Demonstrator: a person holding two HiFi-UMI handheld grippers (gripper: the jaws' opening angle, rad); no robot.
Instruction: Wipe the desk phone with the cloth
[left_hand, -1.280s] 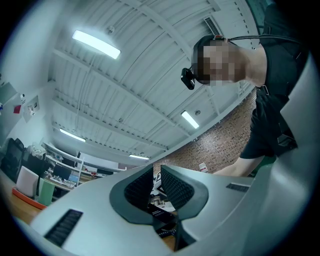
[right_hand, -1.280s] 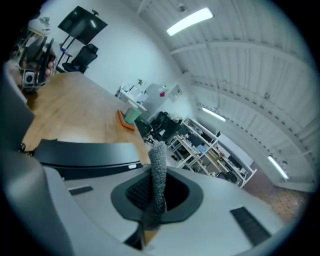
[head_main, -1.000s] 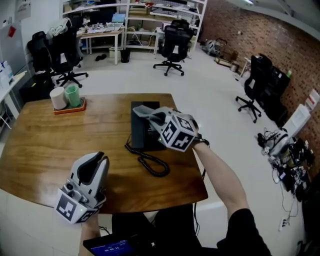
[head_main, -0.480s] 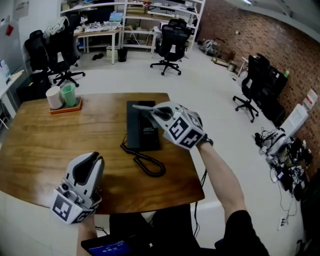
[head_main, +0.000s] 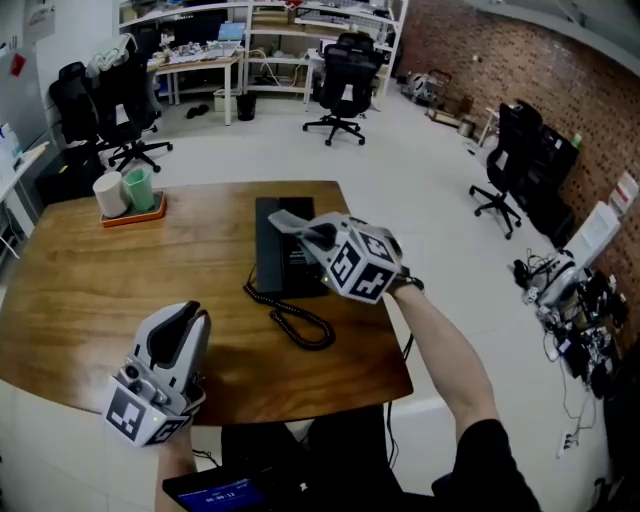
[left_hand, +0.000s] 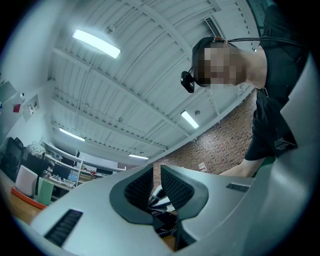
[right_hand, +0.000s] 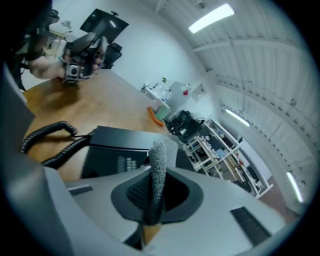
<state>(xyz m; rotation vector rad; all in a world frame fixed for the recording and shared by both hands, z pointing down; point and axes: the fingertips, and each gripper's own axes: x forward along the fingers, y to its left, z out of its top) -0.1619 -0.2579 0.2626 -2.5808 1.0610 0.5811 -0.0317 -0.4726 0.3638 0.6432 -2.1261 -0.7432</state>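
Note:
A black desk phone (head_main: 282, 262) lies on the wooden table (head_main: 120, 270), its coiled cord (head_main: 297, 320) trailing toward me. My right gripper (head_main: 303, 232) hovers over the phone's far half, shut on a grey cloth (head_main: 290, 217) that hangs from its tips onto the phone. In the right gripper view the cloth (right_hand: 159, 172) stands pinched between the jaws above the phone (right_hand: 117, 150). My left gripper (head_main: 186, 322) is held at the table's near left edge, jaws pointing upward, shut with nothing in them (left_hand: 156, 181).
An orange tray (head_main: 128, 213) with two cups sits at the table's far left corner. Office chairs (head_main: 340, 85) and shelving stand on the floor beyond. The table's right edge lies close beside the phone.
My right gripper with the cloth has shifted slightly back and forth over the phone. The left gripper has stayed in place, still shut.

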